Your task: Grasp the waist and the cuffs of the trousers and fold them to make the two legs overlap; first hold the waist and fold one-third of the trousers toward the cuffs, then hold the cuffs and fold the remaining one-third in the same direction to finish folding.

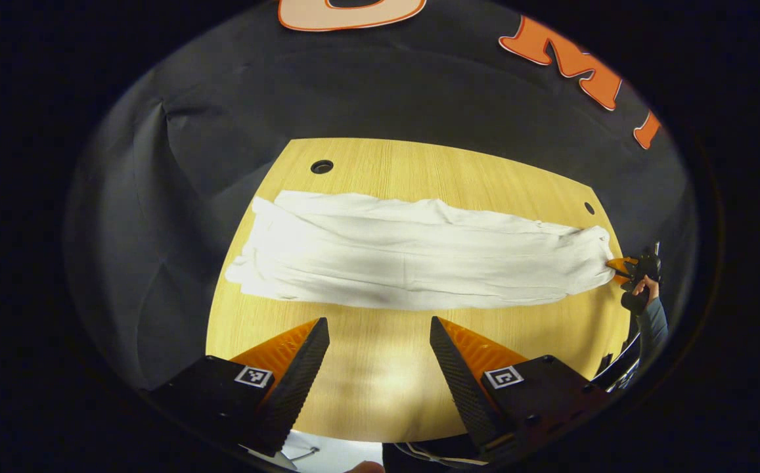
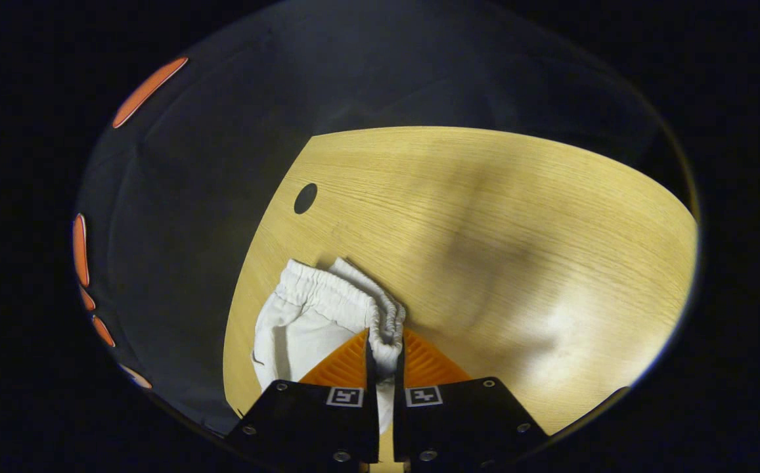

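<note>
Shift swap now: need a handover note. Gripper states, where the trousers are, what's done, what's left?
Left gripper: open, hovering above the table on the near side of the trousers, holding nothing.
Right gripper: fingers shut on the elastic waist, at the table's end.
Trousers lie stretched lengthwise across the table, legs apparently already overlapped.
Left: fold the waist one-third toward the cuffs, then fold the cuff third the same way.

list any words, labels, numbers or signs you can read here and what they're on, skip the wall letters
No readable words or numbers.
Left claw: a square black-and-white coded marker on each finger, a pattern, not text.
Right claw, shut on the trousers waistband: the same kind of marker on each finger.
Trousers and table: no print or label visible.
</note>
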A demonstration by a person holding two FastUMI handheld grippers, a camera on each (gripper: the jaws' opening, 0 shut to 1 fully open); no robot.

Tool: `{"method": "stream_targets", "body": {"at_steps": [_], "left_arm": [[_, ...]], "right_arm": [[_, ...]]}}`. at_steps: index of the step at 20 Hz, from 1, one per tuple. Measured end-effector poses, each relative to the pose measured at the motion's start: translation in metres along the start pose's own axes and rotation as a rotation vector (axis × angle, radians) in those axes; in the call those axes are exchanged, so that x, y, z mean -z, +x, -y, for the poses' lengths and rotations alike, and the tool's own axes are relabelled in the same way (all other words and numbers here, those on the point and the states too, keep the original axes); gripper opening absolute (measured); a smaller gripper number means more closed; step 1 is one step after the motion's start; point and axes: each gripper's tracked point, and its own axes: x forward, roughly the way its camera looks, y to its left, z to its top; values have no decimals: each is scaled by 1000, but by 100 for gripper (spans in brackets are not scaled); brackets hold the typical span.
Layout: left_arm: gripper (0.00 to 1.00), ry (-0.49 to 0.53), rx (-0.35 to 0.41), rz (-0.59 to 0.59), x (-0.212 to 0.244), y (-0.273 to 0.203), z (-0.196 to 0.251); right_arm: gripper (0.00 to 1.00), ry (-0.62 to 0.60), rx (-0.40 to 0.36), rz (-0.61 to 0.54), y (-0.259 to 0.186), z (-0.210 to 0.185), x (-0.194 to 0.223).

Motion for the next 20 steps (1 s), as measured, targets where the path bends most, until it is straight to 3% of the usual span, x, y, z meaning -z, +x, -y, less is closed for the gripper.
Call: {"method": "stream_targets", "body": {"at_steps": [13, 20], "left_arm": [[100, -23, 55, -29, -1, -2, -3], [100, -74, 113, -53, -2, -2, -4]], "right_arm": [[8, -229, -155, 211, -99, -40, -9], [8, -324, -207, 268, -118, -43, 7]]}}
